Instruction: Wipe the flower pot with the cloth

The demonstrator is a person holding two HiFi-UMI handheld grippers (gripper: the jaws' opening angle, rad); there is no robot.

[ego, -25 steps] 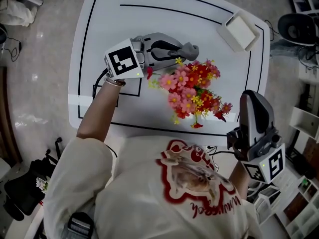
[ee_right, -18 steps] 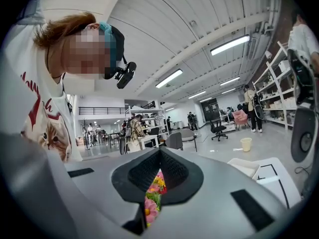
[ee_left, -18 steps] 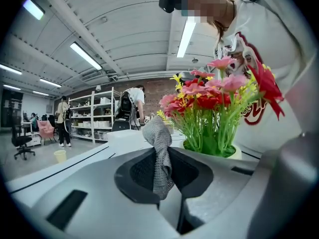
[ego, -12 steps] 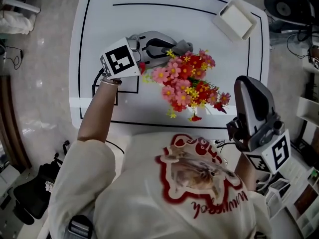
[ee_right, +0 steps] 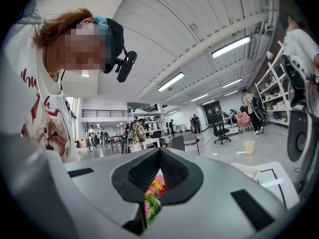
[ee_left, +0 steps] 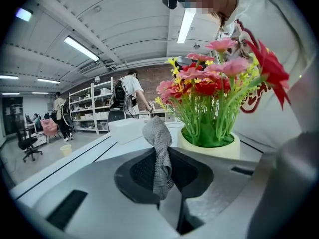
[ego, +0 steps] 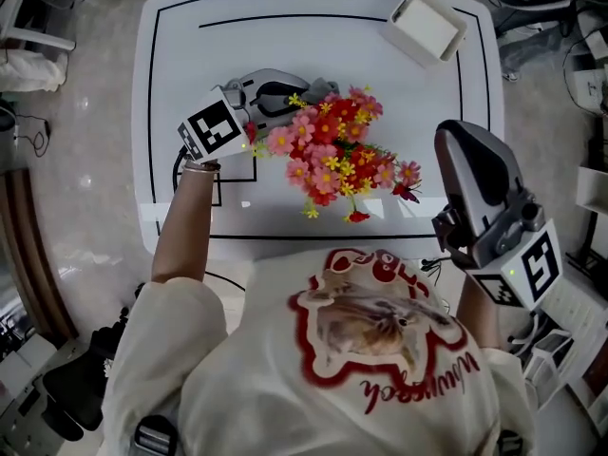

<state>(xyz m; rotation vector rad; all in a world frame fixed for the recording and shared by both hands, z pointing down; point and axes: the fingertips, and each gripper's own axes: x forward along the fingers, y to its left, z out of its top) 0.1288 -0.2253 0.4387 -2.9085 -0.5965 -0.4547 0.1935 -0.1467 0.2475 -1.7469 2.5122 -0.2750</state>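
1. We count two grippers. The left gripper (ee_left: 163, 171) has its jaws pinching one grey mesh cloth (ee_left: 158, 133), which stands up between the pads in a crumpled peak. The right gripper (ee_right: 158, 158) has its jaws pressed together and holds nothing. A sliver of flowers (ee_right: 153, 185) shows through the slit below its tips.
2. We count one flower pot (ee_left: 210, 147), pale cream, round and upright. It sits at 3 o'clock of the cloth and just beside it; we cannot tell whether they touch.
3. One bunch of flowers fills the pot, with pink, red and small yellow blooms on green stems.
4. One white table (ego: 190, 55) with black lines carries one white rectangular tray (ego: 426, 25) at its 1 o'clock corner, well apart from the flowers.
5. Each gripper bears one marker cube (ego: 211, 129), so we count two.
6. The head view hides the pot under the blooms, and only the left gripper view shows it.
7. Only the head view gives the layout. The flowers are near the table's centre, with the left gripper at their 10 o'clock, its tip against the blooms. The right gripper is at their 4 o'clock, off the table's near edge and well apart.
8. Only the two gripper views show the hall, with ceiling lights, shelves (ee_left: 92, 108) and people standing far off.
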